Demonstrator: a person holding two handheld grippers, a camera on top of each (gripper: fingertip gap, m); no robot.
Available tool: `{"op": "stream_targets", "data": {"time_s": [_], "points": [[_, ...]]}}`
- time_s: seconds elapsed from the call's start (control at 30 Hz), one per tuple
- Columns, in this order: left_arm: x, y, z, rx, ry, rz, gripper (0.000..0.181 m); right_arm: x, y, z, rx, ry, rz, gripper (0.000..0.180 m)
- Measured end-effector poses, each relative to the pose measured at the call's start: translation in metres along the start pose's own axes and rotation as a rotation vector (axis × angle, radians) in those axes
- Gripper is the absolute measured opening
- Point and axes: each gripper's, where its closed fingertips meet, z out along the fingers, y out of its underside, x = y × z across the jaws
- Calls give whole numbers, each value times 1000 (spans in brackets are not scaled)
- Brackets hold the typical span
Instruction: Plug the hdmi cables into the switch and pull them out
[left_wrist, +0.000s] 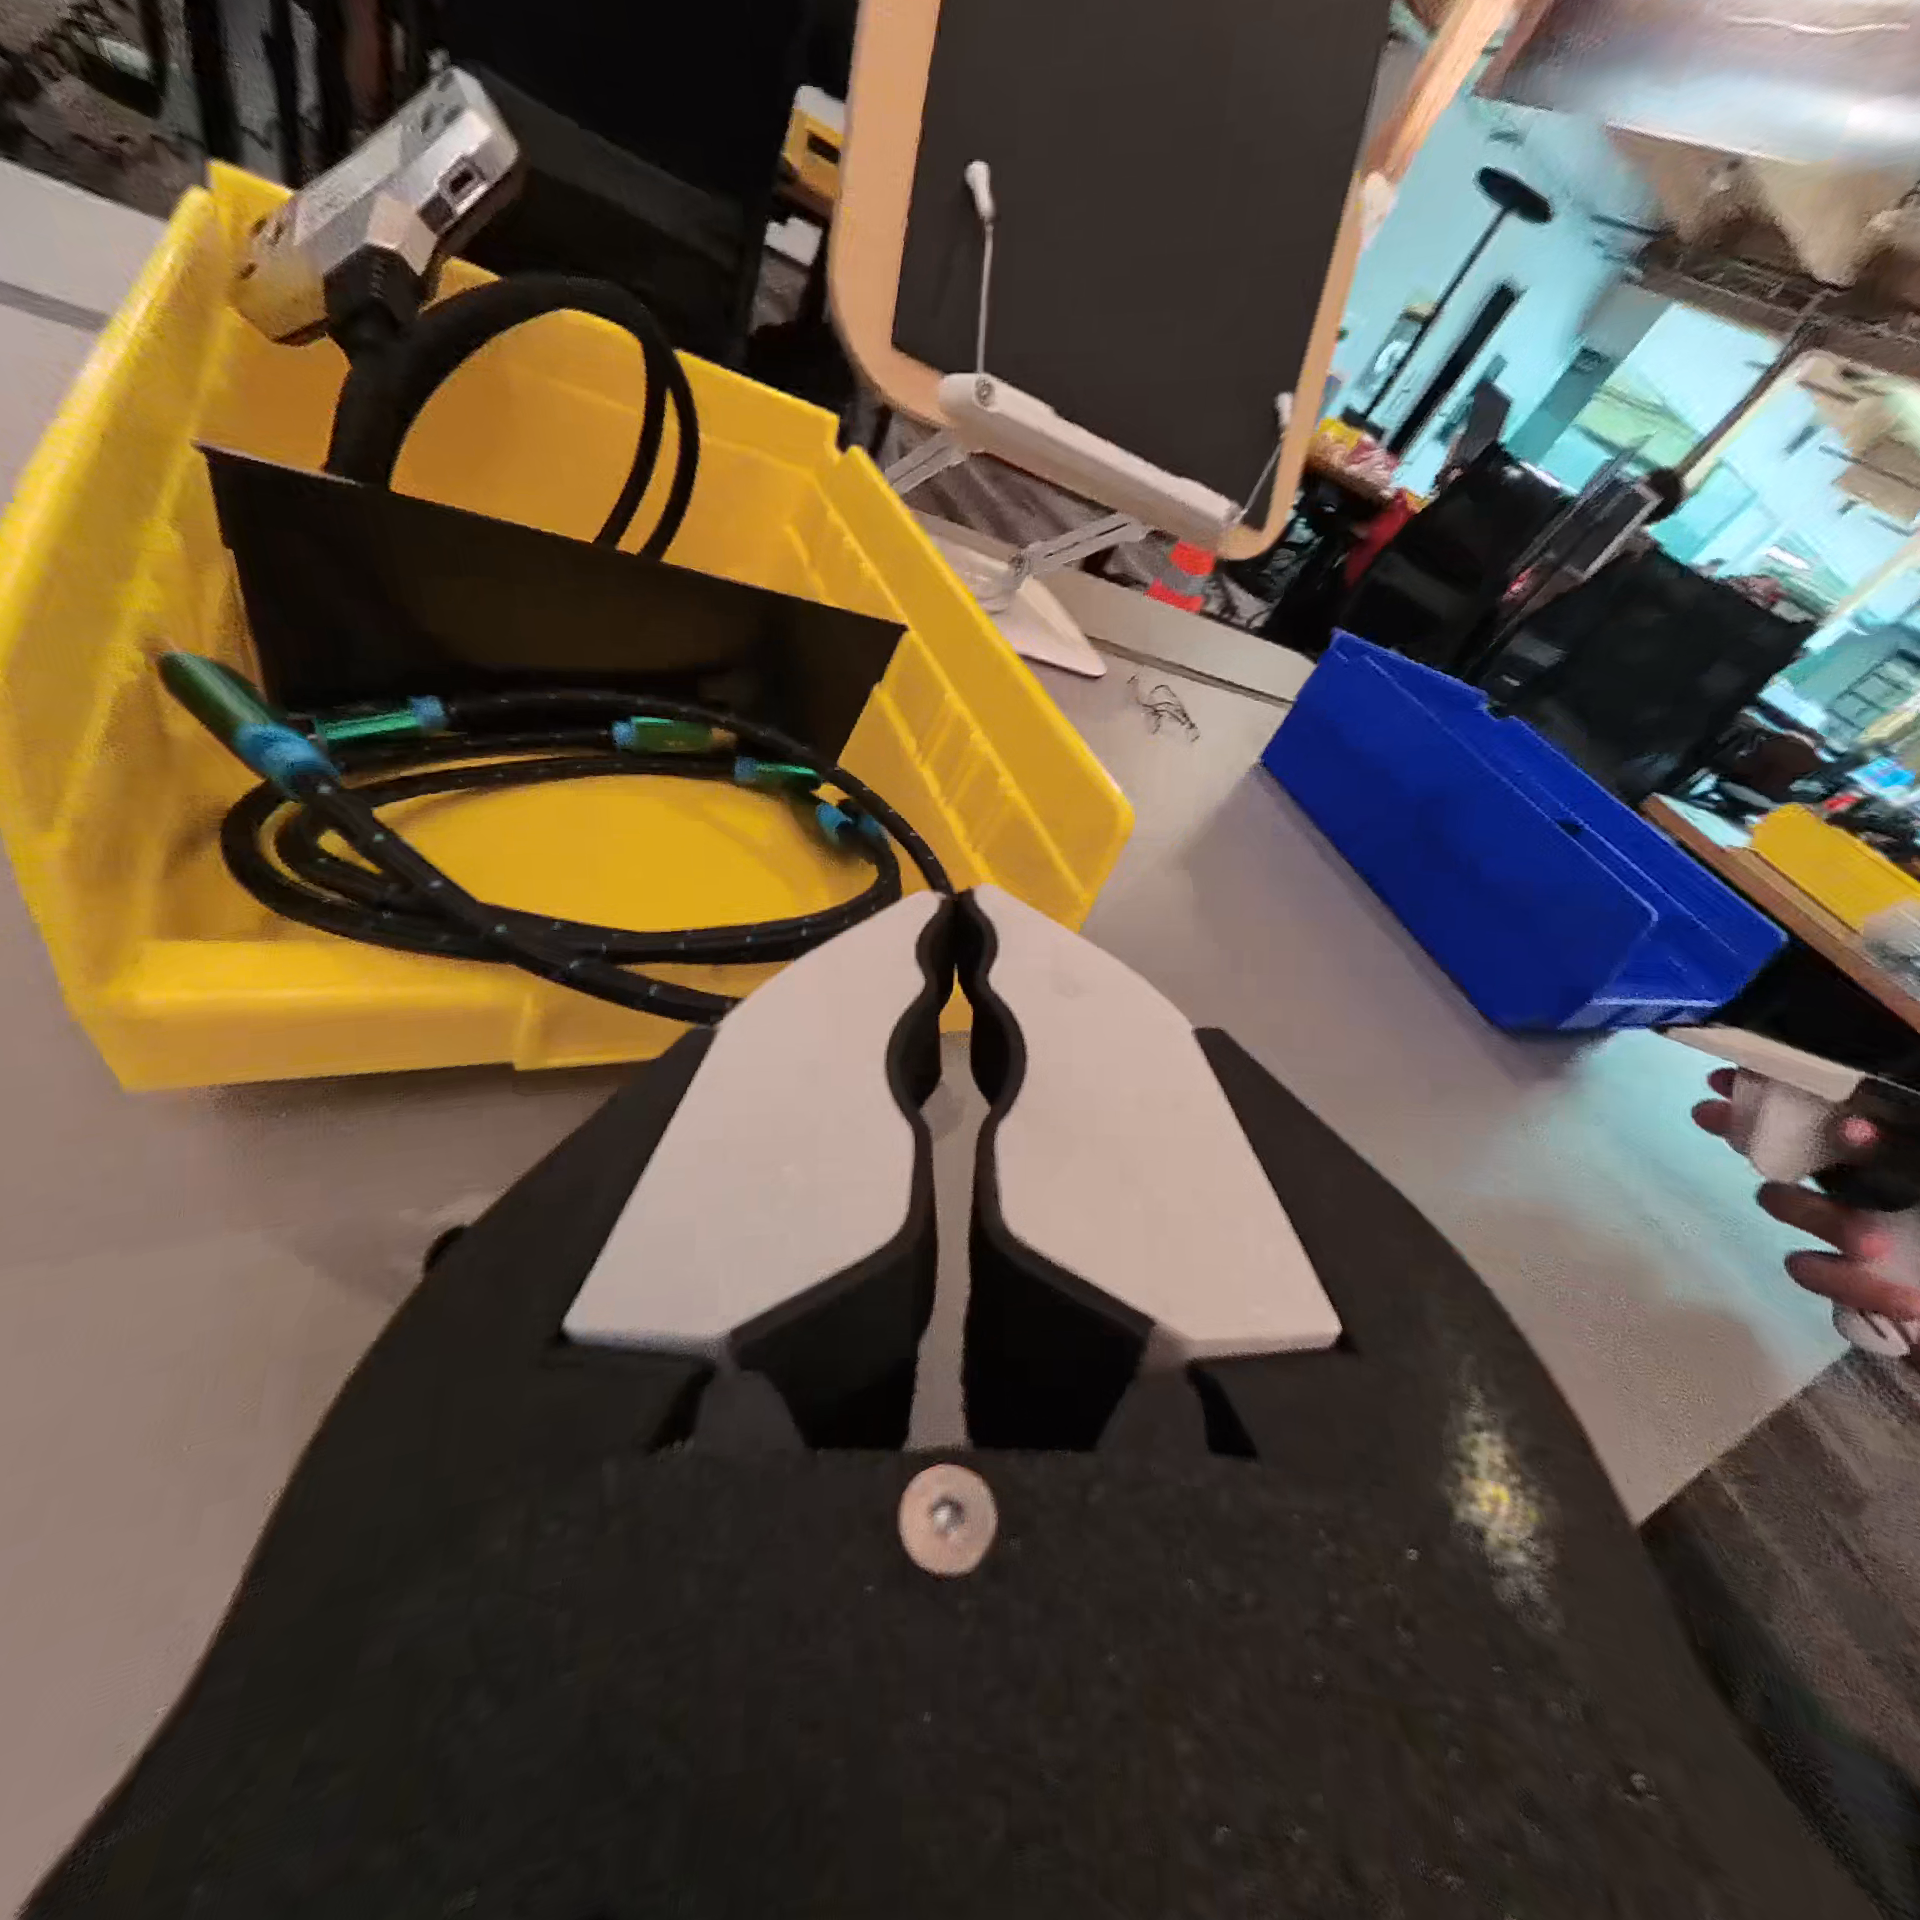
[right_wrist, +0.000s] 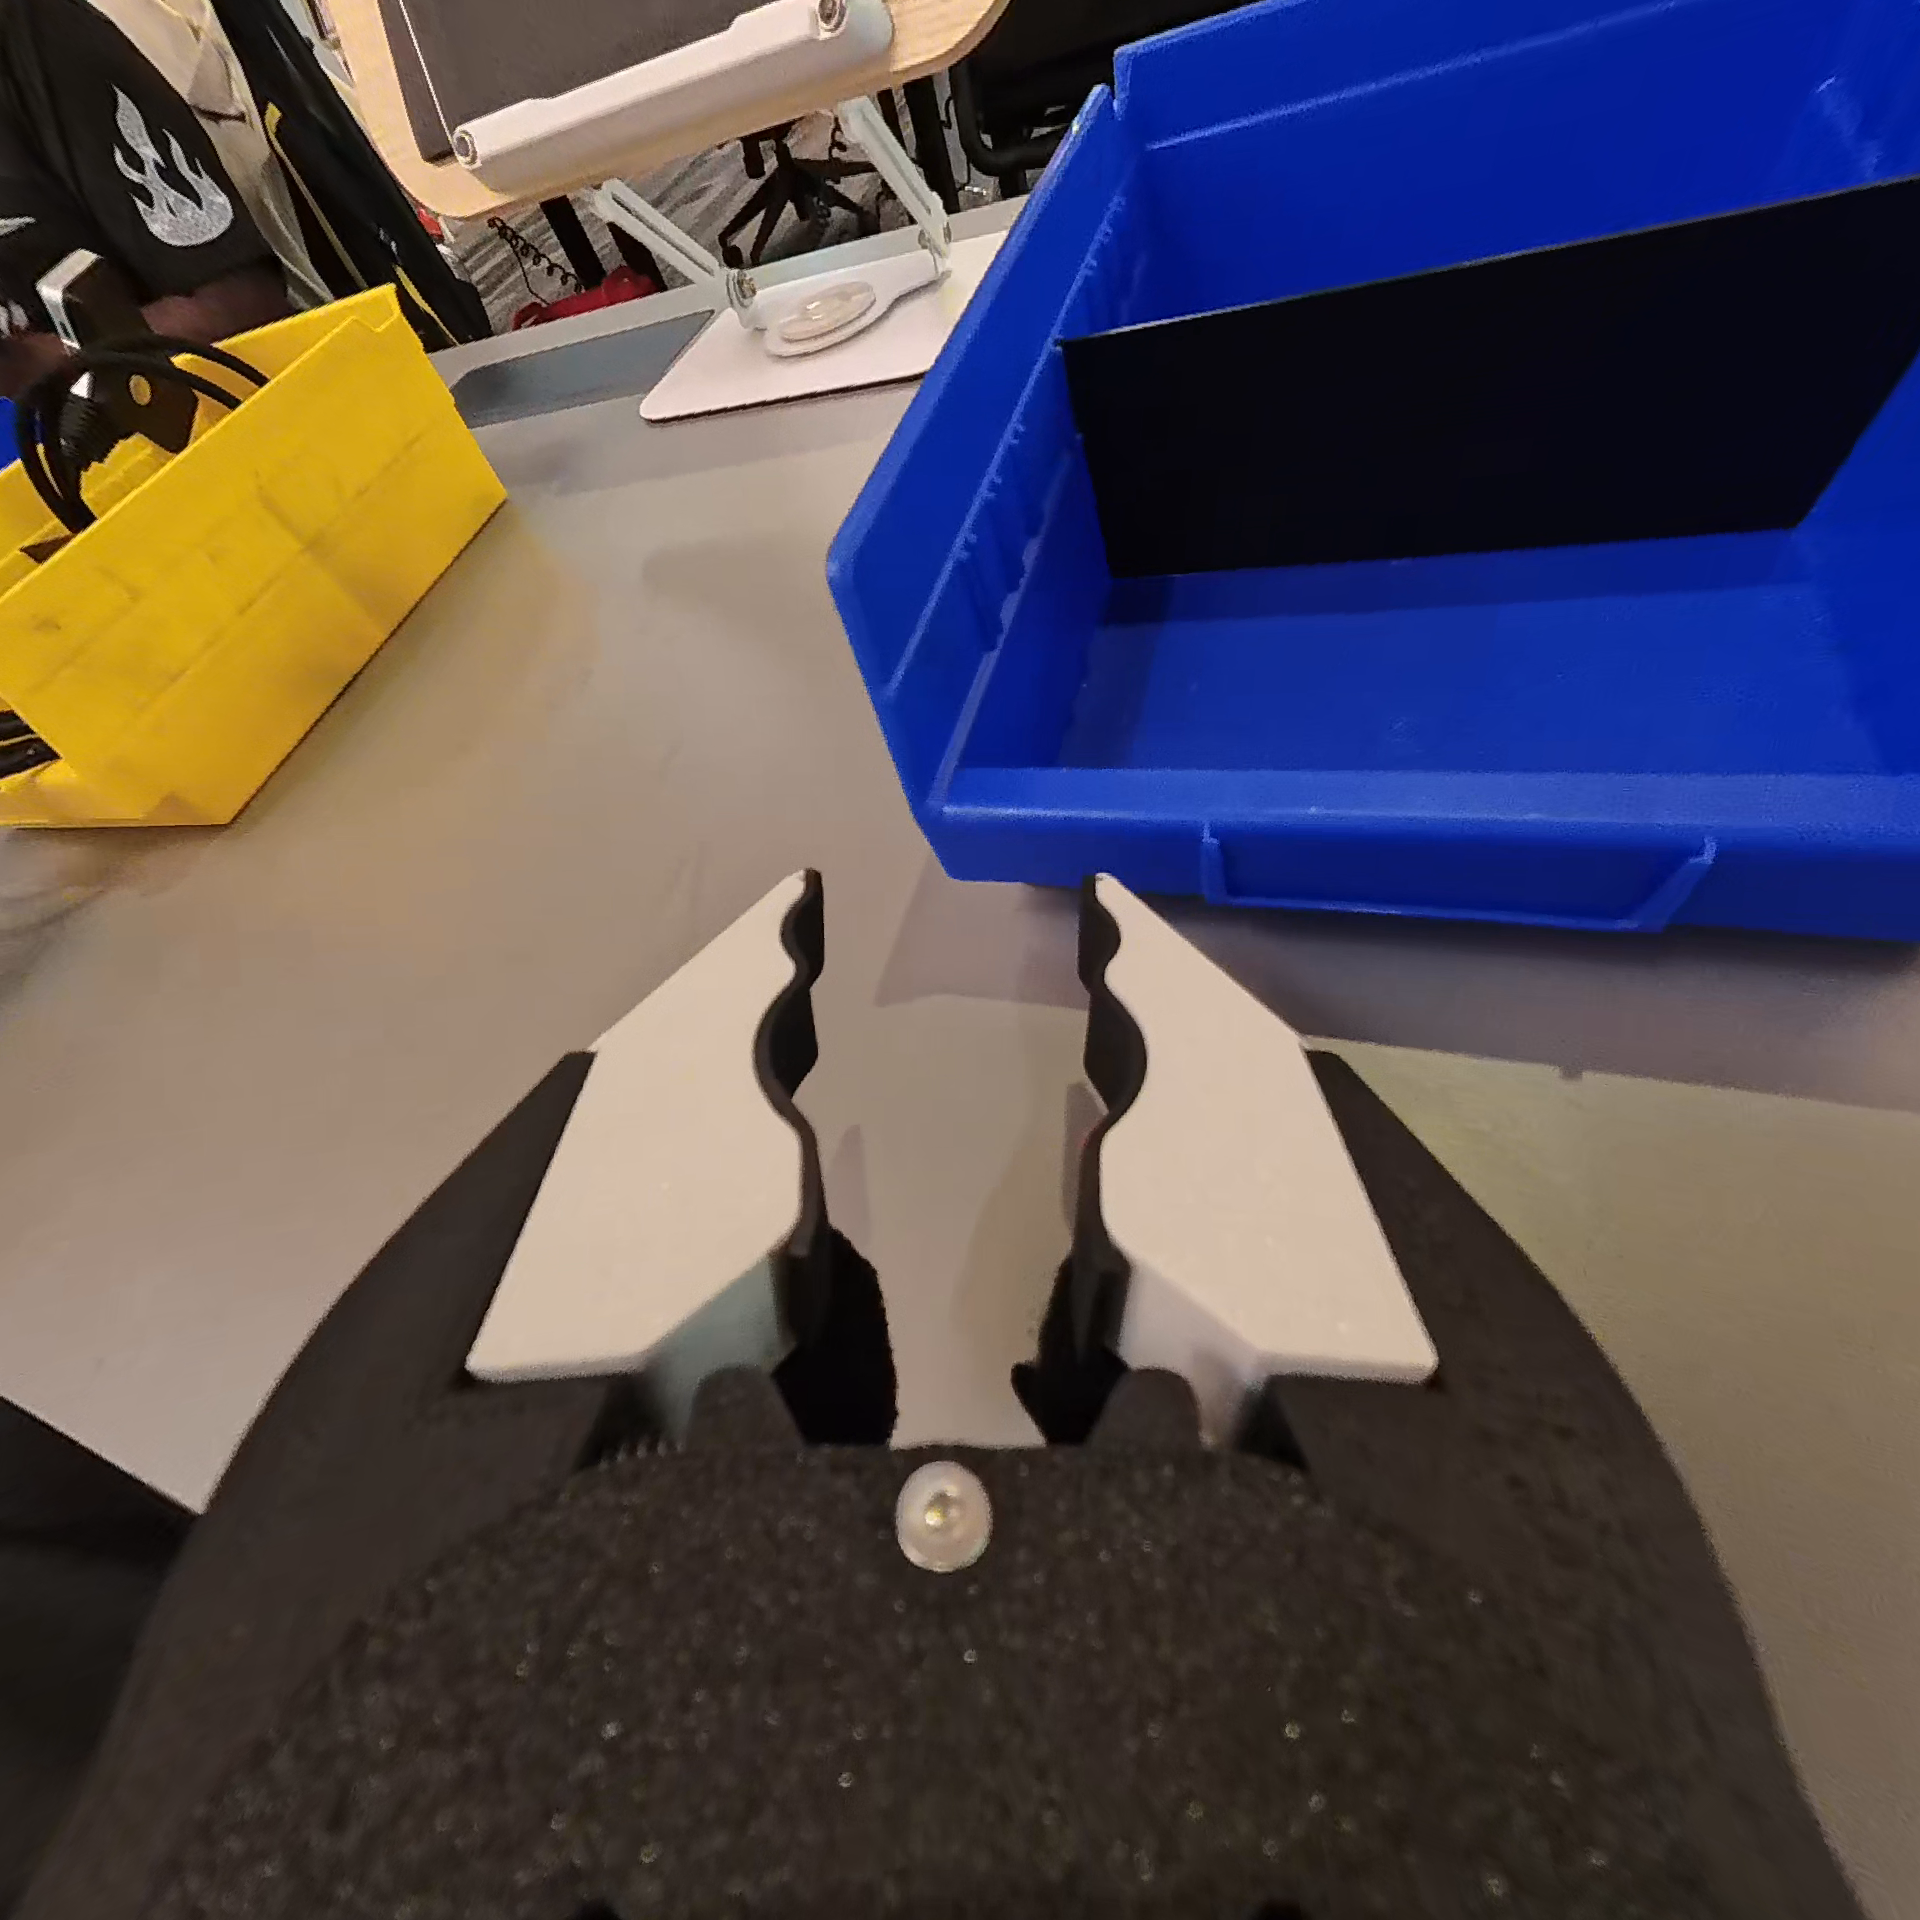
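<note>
A yellow bin holds several coiled black braided HDMI cables with green and blue plugs. A silver switch sits at the bin's far corner with a black cable plugged in; it also shows small in the right wrist view. My left gripper is shut at the bin's near edge. Its pads meet, and one cable runs behind the fingertips. My right gripper is open and empty above the grey table, just before the blue bin.
The blue bin is empty apart from a black divider. A black divider also stands in the yellow bin. A screen on a white stand is behind. A hand shows at the right edge. The gap from one gripper's tips to the other's is roughly 45 cm. My right tips are about 60 cm from the silver switch, my left tips only 25 cm.
</note>
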Motion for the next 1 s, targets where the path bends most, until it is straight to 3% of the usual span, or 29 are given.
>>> {"op": "stream_targets", "data": {"time_s": [0.13,0.33,0.4,0.43,0.57,0.77,1.0], "points": [[-2,24,2,-52,-17,-217,0,2,0,-1,2,3,9,49],[-13,40,22,-102,-20,-390,43,3,2,2,-15,0,19,49],[-20,38,24,-93,-15,-403,37,2,4,3,-25,-2,13,49],[-24,36,23,-64,-4,-440,20,1,5,3,-29,-2,8,49],[-21,27,21,7,124,-629,7,0,7,4,-35,0,-3,49],[7,5,12,58,220,-492,7,2,6,3,-33,1,3,49],[81,-48,-22,285,519,-238,7,0,7,3,-39,-11,-1,48]]}}
